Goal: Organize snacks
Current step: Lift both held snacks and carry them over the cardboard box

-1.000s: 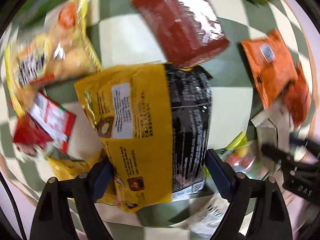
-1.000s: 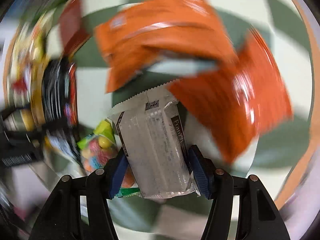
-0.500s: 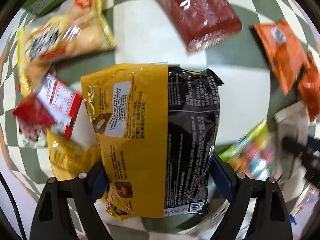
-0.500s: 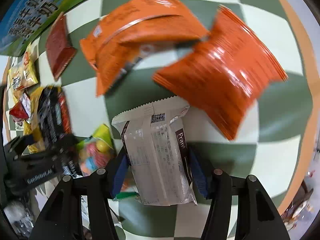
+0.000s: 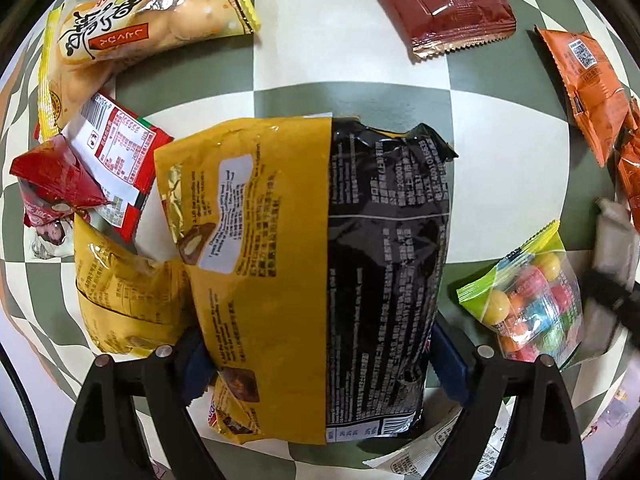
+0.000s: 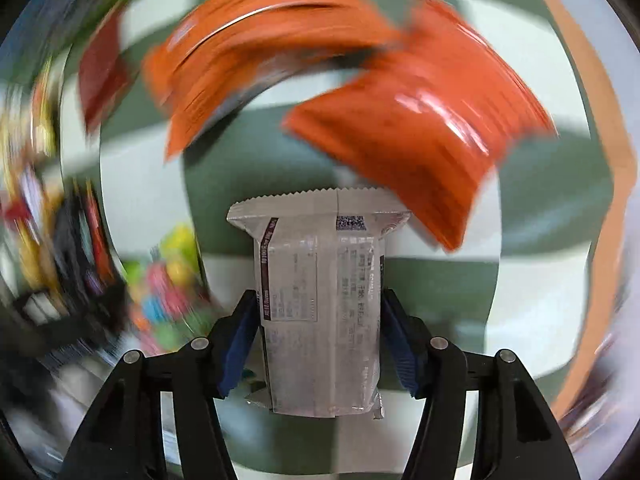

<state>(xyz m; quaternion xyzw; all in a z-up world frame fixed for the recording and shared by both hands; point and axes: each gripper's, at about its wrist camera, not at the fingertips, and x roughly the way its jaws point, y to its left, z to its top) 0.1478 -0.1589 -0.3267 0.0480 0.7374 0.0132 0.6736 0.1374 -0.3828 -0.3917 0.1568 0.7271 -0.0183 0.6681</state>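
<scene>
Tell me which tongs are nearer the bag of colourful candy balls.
Hard to call. Candy bag lies just right of the left tongs holding the yellow-black bag, and just left of the right tongs holding the white packet.

Home tabletop: checkered cloth (image 5: pixel 360 40) strewn with snack packets (image 5: pixel 152 12).

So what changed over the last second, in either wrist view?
No grasp changed: the left gripper still clamps the yellow-and-black bag, the right gripper the silver packet. Both are on the move. In the left view the brown packet and orange packets slid toward the upper right edge. The right view went blurred, sharp, then blurred again.
</scene>
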